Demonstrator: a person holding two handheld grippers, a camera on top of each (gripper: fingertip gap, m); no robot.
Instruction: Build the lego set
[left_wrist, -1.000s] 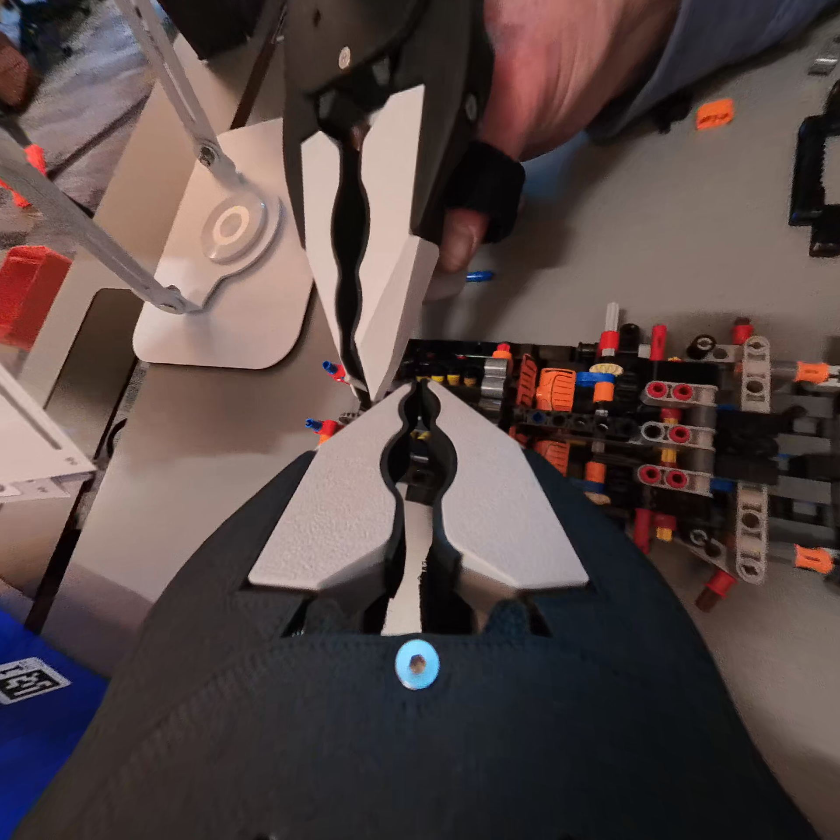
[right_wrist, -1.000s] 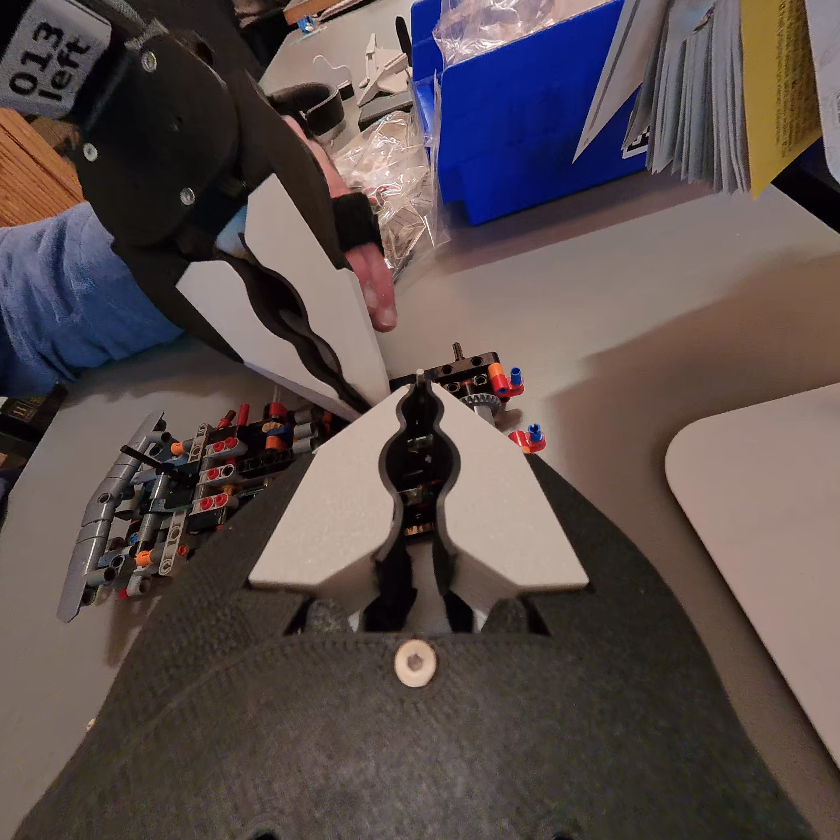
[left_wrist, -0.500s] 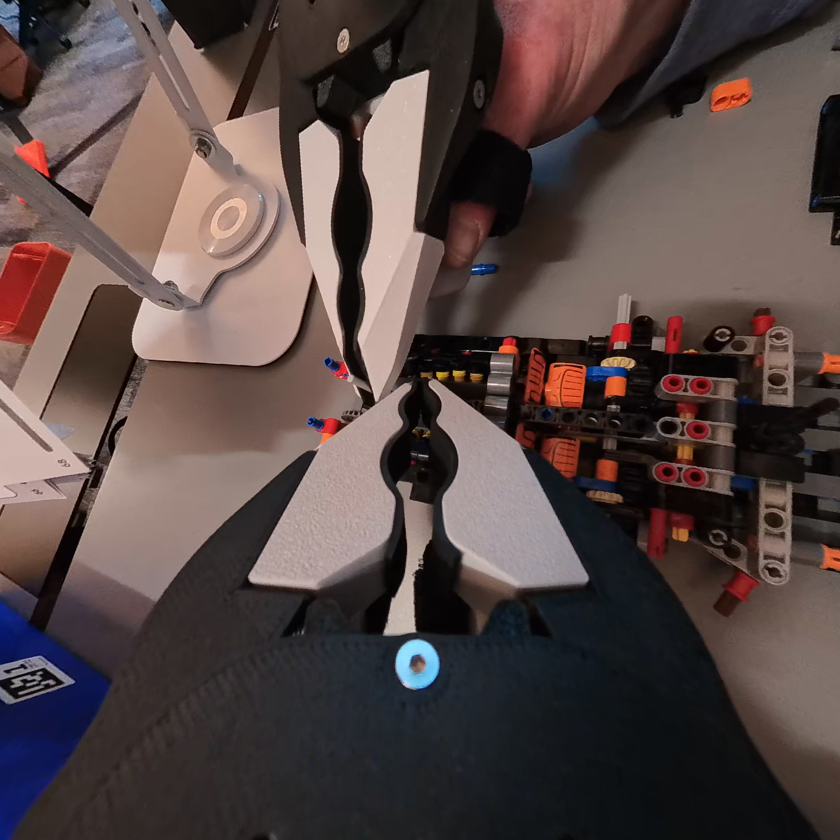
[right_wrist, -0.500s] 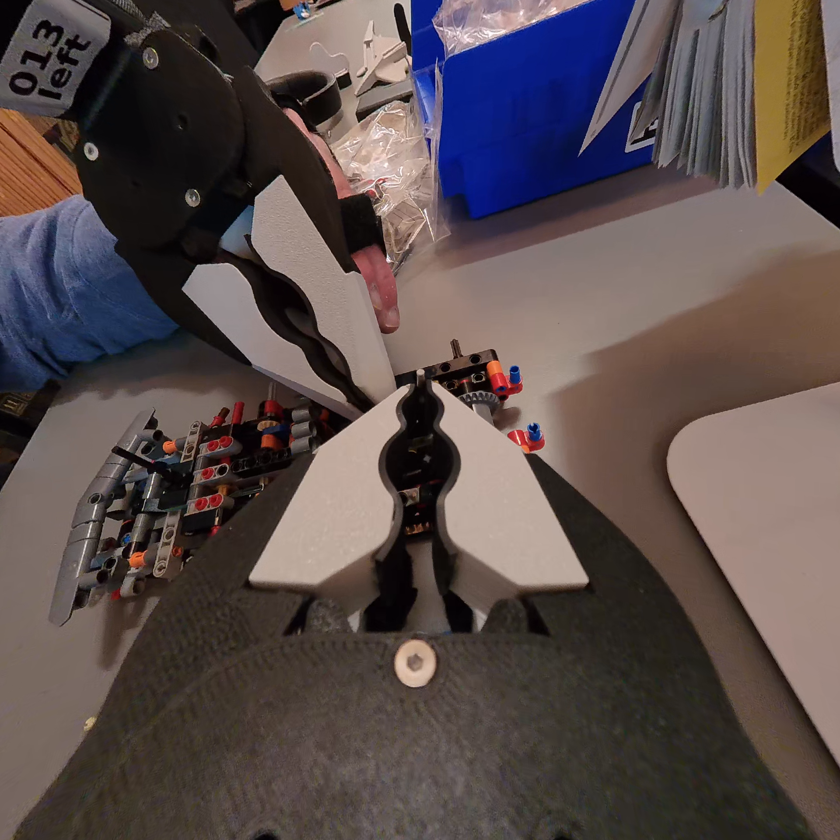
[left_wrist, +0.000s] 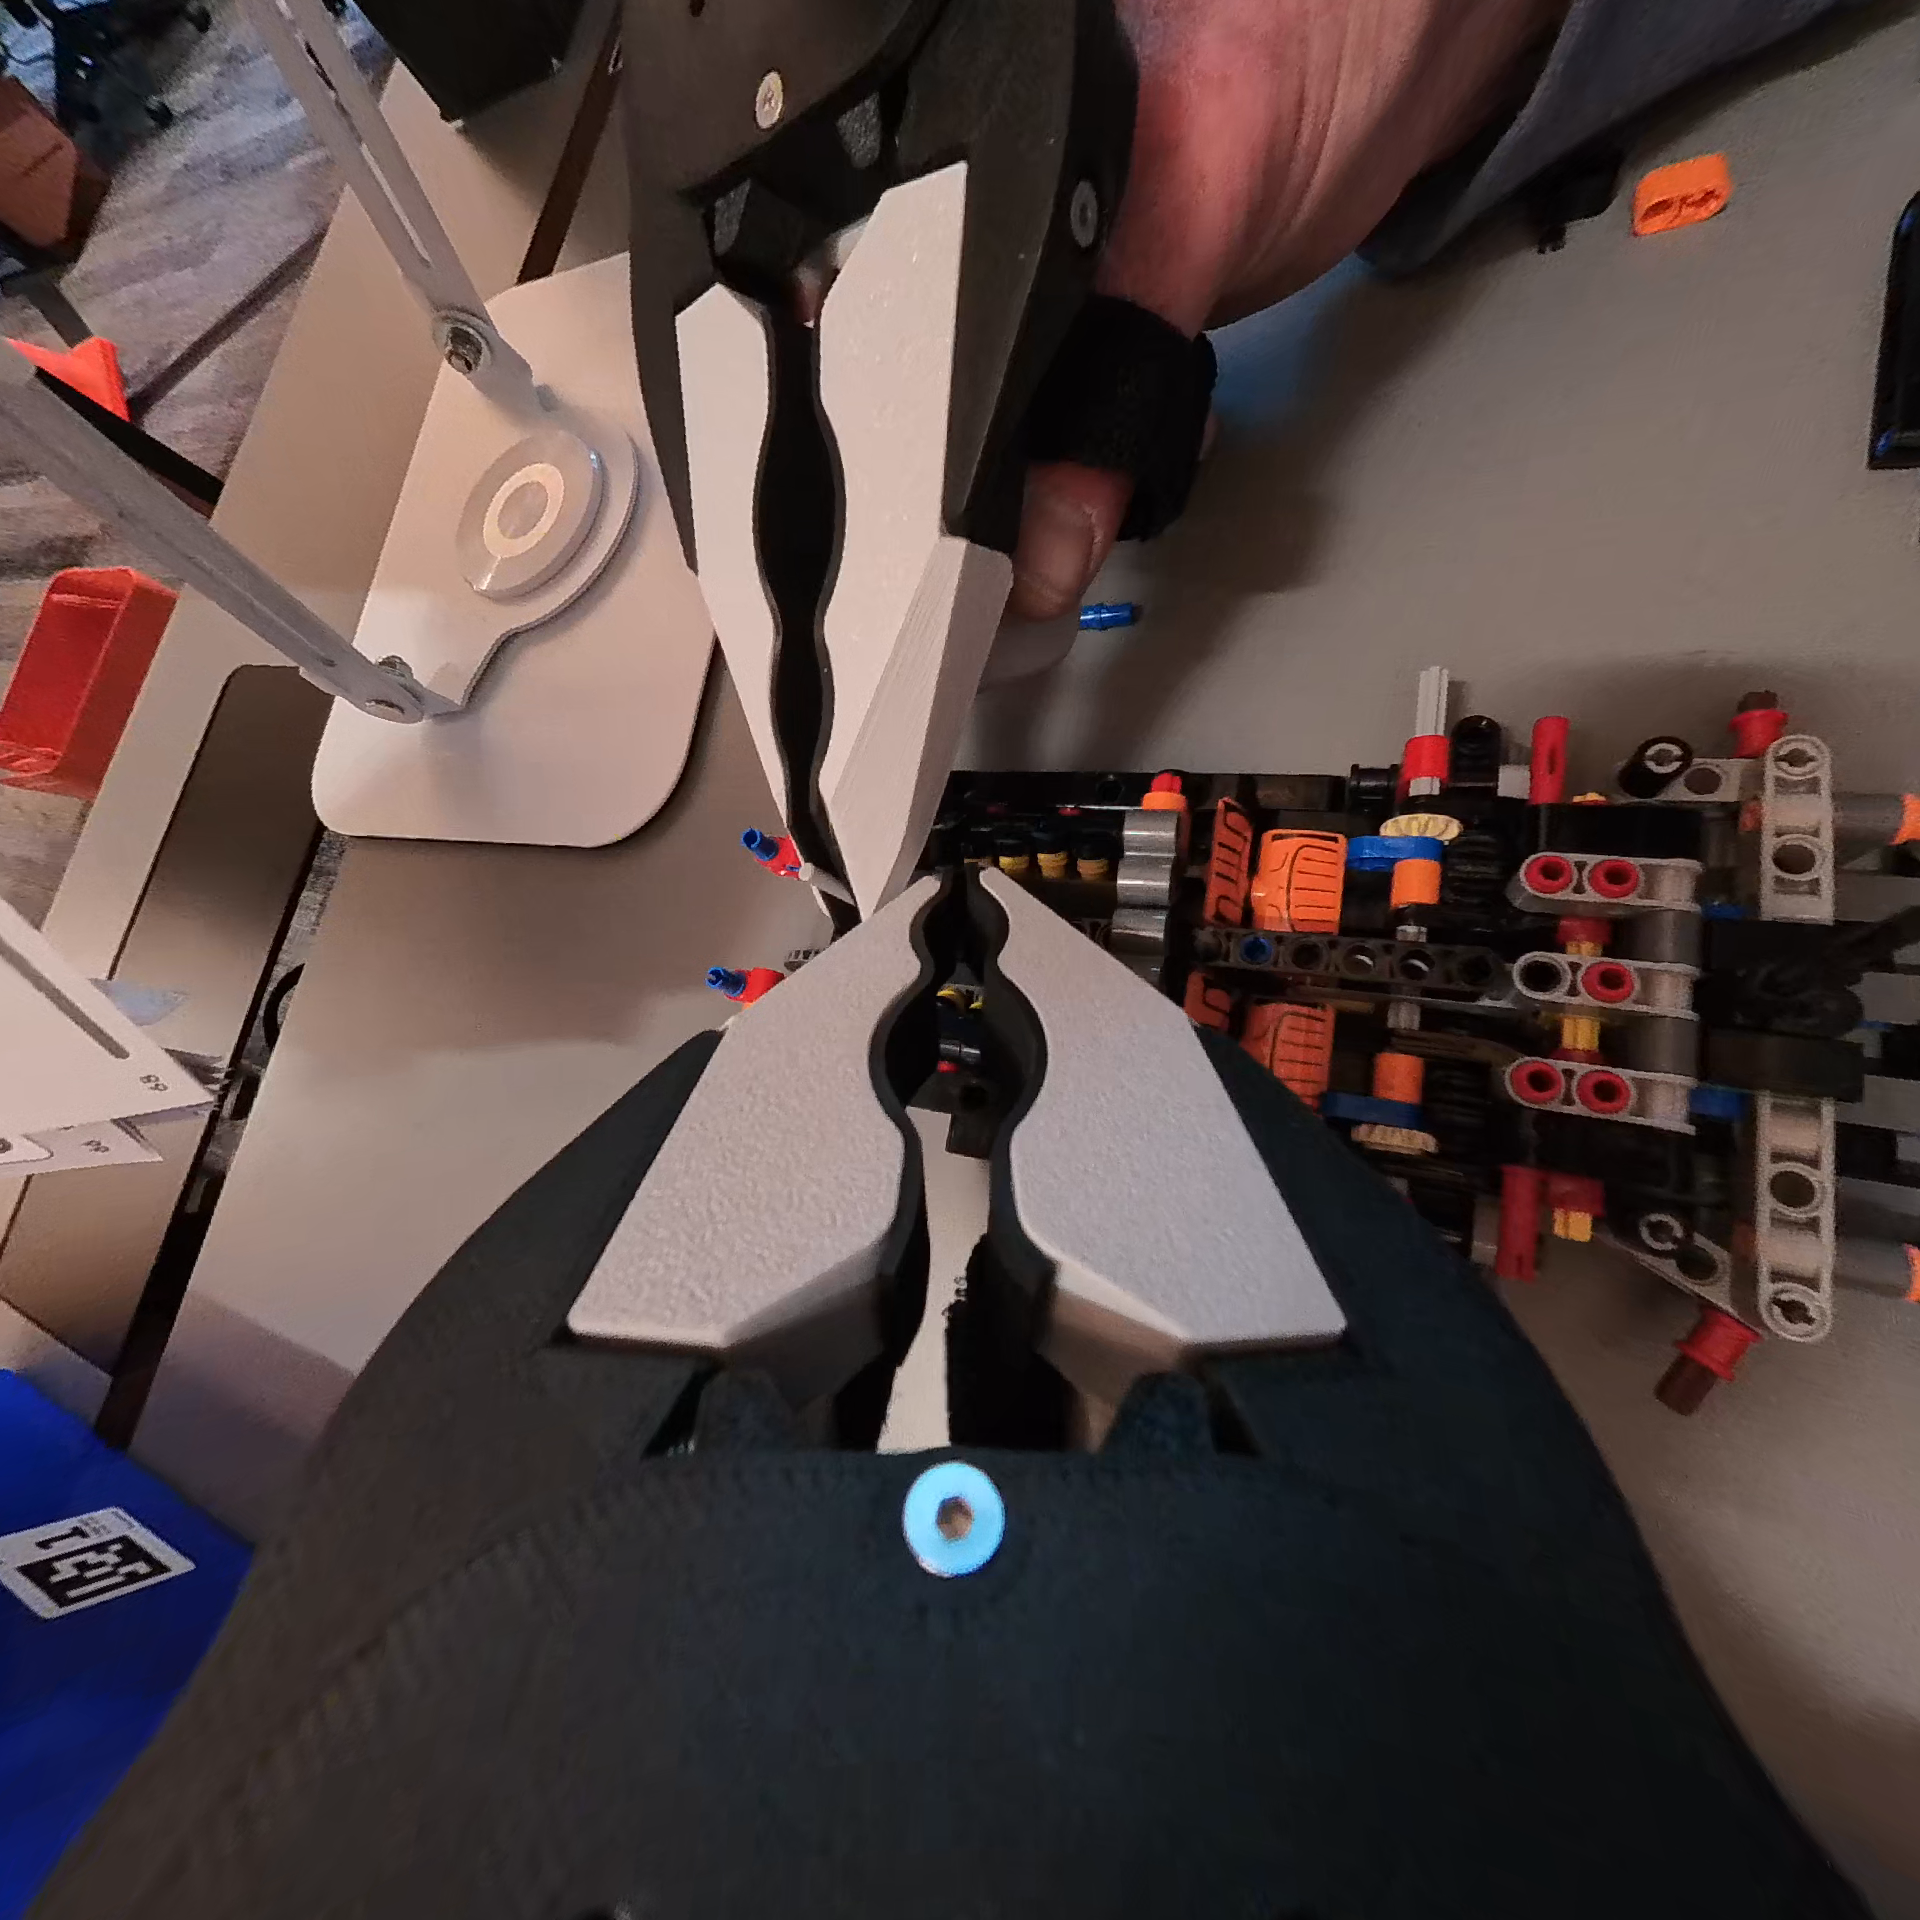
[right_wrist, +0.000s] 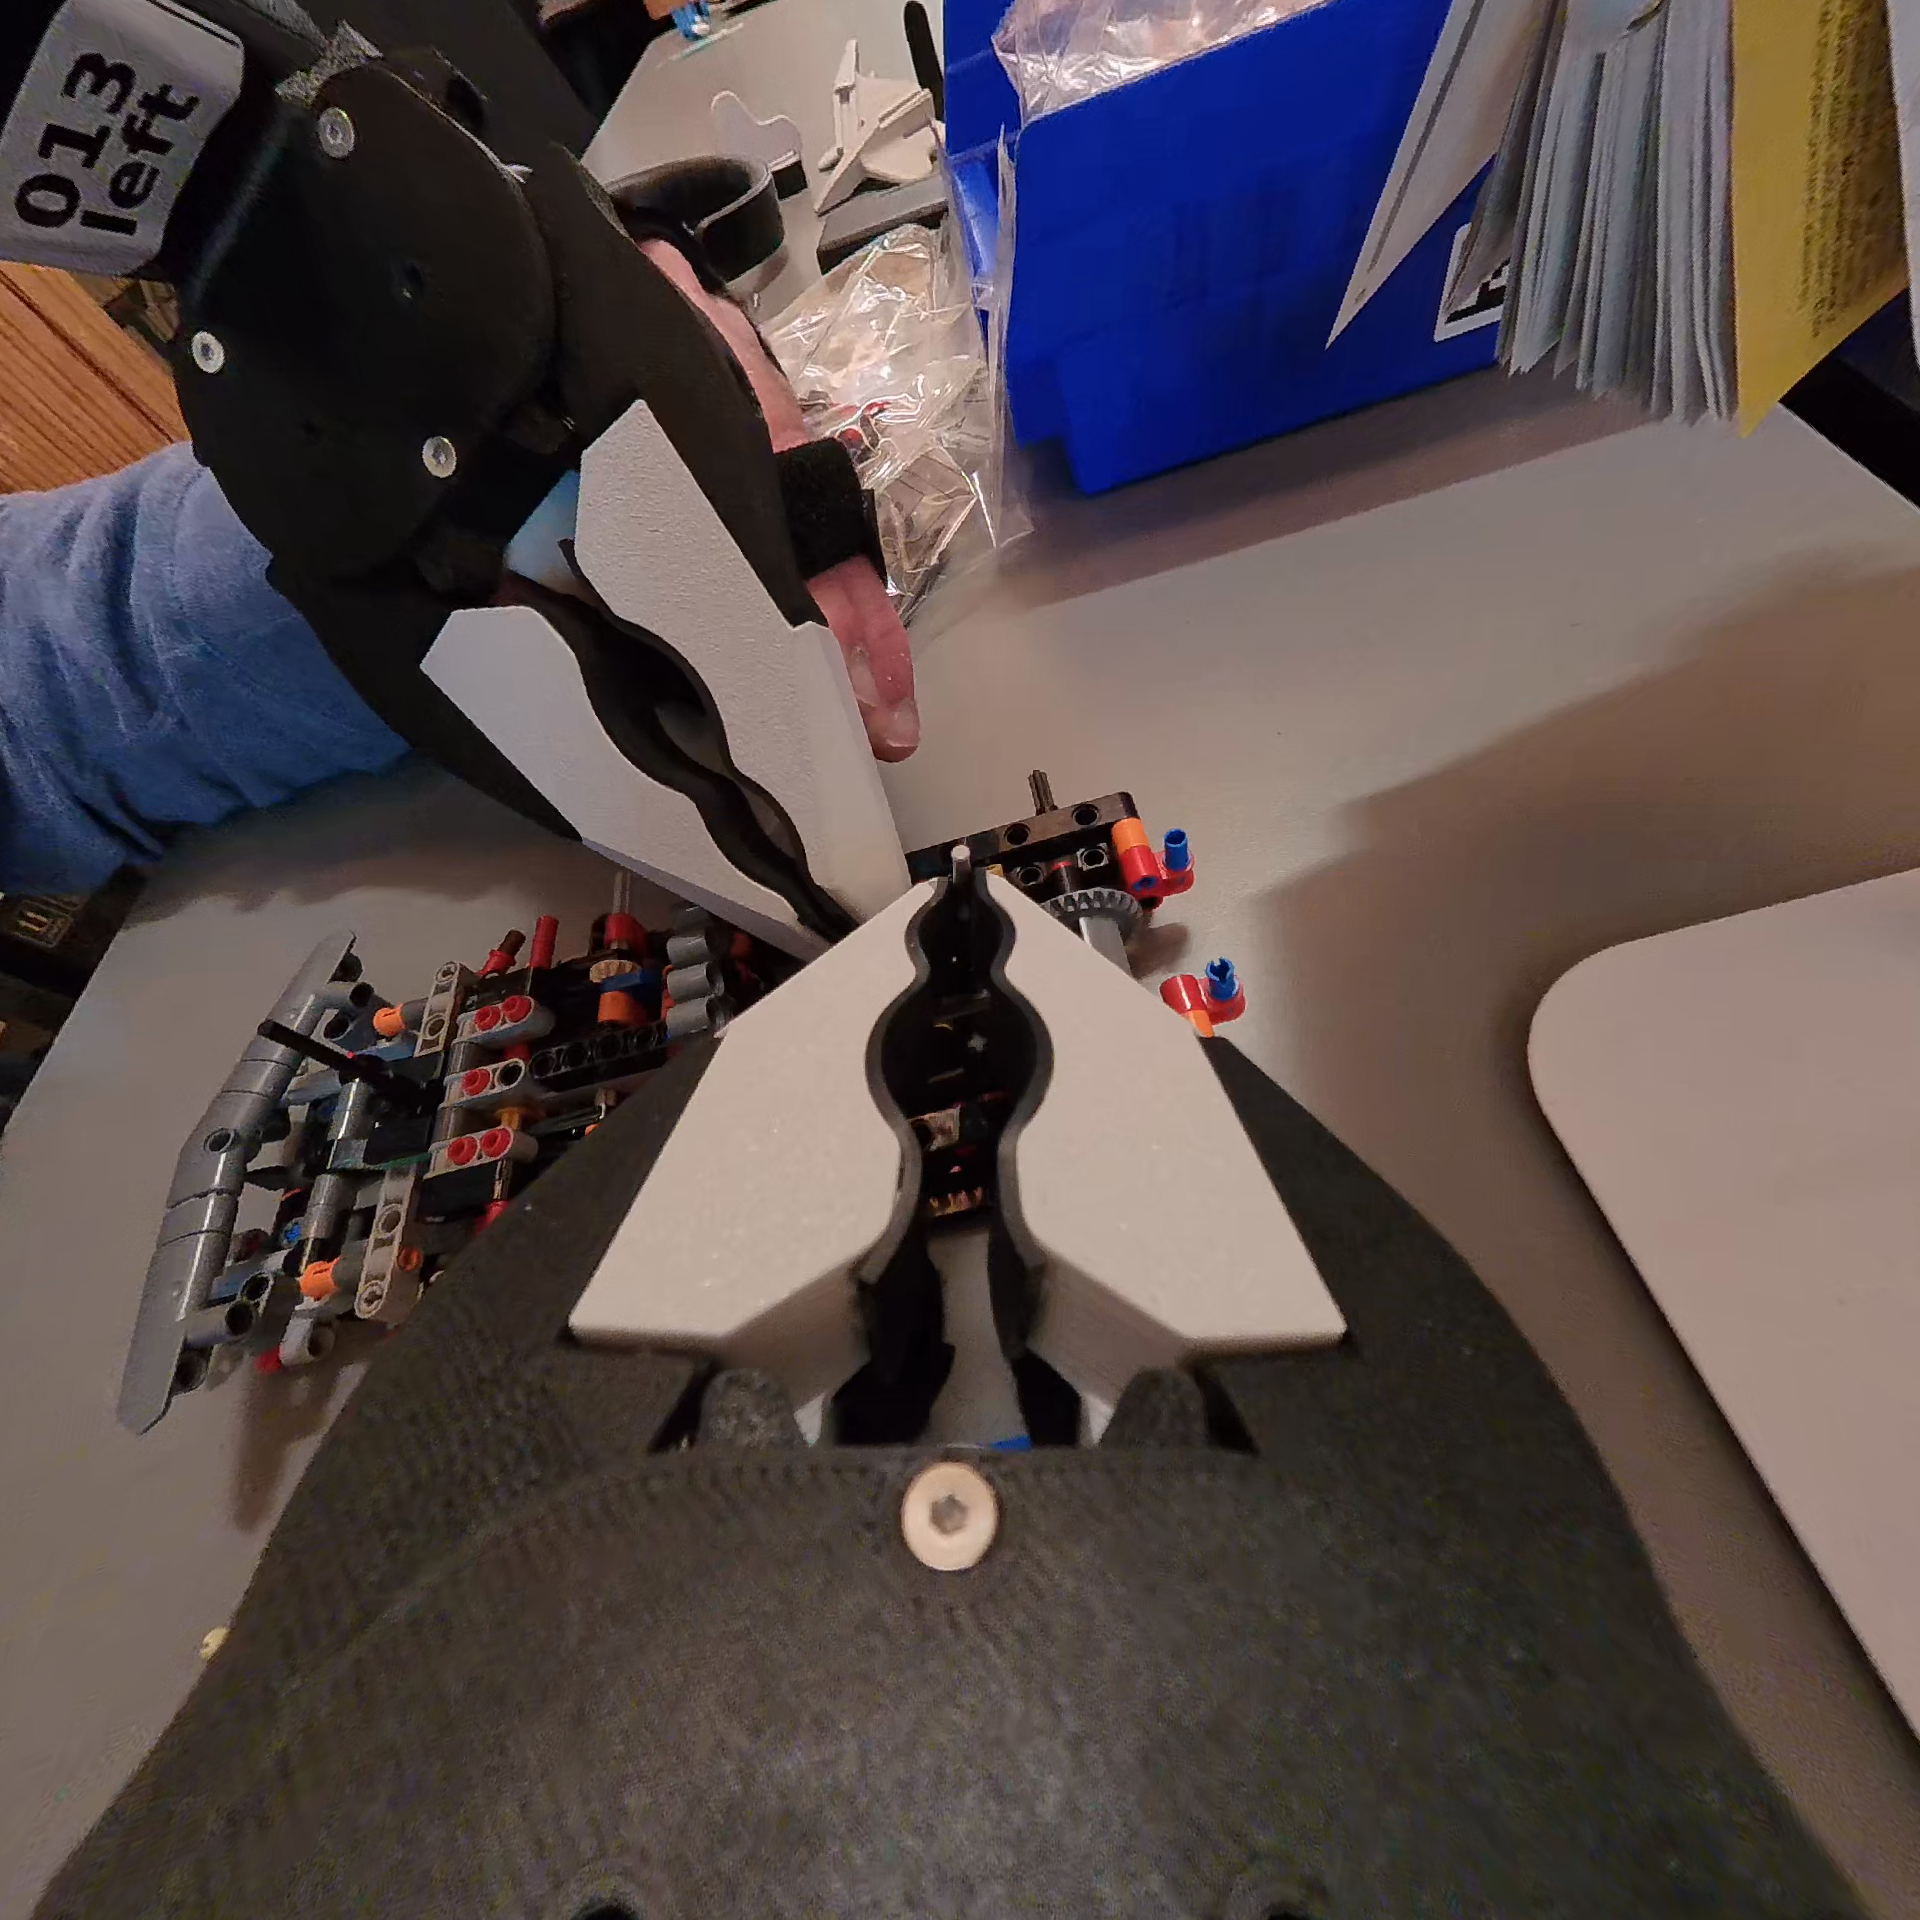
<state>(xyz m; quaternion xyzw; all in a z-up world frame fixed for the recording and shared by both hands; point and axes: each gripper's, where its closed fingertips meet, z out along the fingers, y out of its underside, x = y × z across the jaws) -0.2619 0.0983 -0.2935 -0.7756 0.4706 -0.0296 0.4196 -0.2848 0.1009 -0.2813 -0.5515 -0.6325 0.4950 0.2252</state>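
The lego model (left_wrist: 1455, 966), a long black, grey, orange and red Technic frame, lies on the grey table (left_wrist: 1455, 520). It also shows in the right wrist view (right_wrist: 499, 1049). My left gripper (left_wrist: 961, 883) is shut at the model's black end frame and seems to pinch it. My right gripper (right_wrist: 961, 883) is shut on a thin light-grey axle (right_wrist: 961, 858) whose tip sticks out between the fingertips, right over that same end. The two grippers' tips almost touch. Red-and-blue connectors (right_wrist: 1155, 862) stick out of the end. The contact points are hidden by the fingers.
A white stand base (left_wrist: 499, 675) lies just beyond the model's end, also seen in the right wrist view (right_wrist: 1766, 1195). A blue bin (right_wrist: 1195, 260), plastic bags (right_wrist: 914, 364) and a booklet (right_wrist: 1662, 208) stand behind. A loose blue pin (left_wrist: 1107, 616) and orange piece (left_wrist: 1683, 192) lie on the table. Less than 4 cm separates the two grippers' tips.
Both grippers stay shut at the model's end. The views have shifted slightly, and the right gripper's tips have come a little closer to the left gripper's tips.
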